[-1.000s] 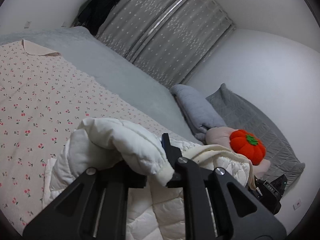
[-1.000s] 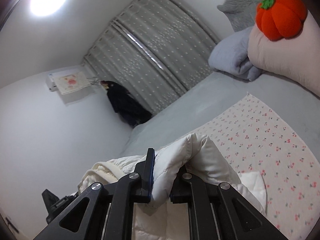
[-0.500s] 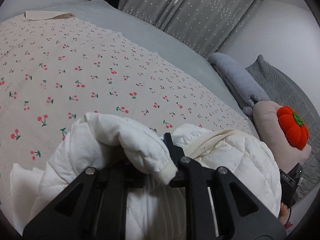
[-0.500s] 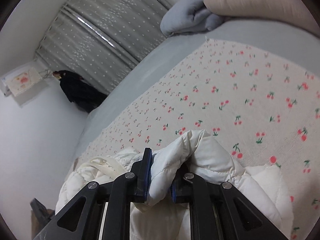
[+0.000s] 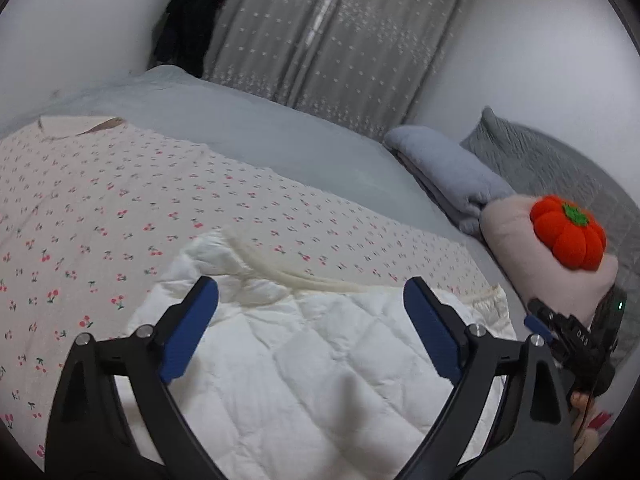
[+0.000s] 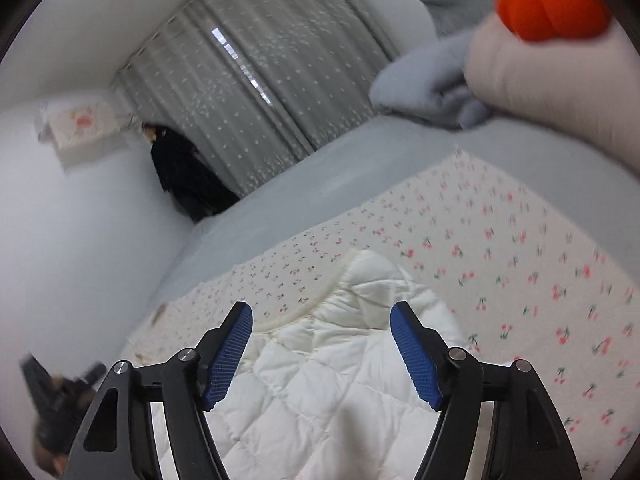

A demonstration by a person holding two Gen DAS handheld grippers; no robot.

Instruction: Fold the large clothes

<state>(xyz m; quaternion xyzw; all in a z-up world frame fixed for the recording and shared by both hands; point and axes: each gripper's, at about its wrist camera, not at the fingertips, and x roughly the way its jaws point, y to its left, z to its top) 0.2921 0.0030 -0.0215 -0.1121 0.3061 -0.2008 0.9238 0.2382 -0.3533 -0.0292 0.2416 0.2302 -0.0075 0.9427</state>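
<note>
A white quilted jacket (image 5: 304,364) lies folded flat on the cherry-print sheet (image 5: 120,208), with its cream collar edge (image 5: 304,276) at the far side. My left gripper (image 5: 312,312) is open and empty just above it, its blue pads (image 5: 188,332) spread wide. In the right wrist view the same jacket (image 6: 320,376) lies under my right gripper (image 6: 320,328), which is open and empty too. The cherry-print sheet (image 6: 500,264) spreads to the right. The right gripper's body shows at the left view's right edge (image 5: 576,344).
A pink pillow (image 5: 536,264) with an orange pumpkin plush (image 5: 568,232) lies at the bed's right, beside a folded grey blanket (image 5: 448,172) and a grey quilted pillow (image 5: 540,160). Grey curtains (image 5: 328,40) and a dark hanging garment (image 5: 184,20) stand behind the bed.
Both grippers lowered the jacket's held edge onto the bed, then opened and let it go. The jacket now lies flat and the grippers have drawn back a little.
</note>
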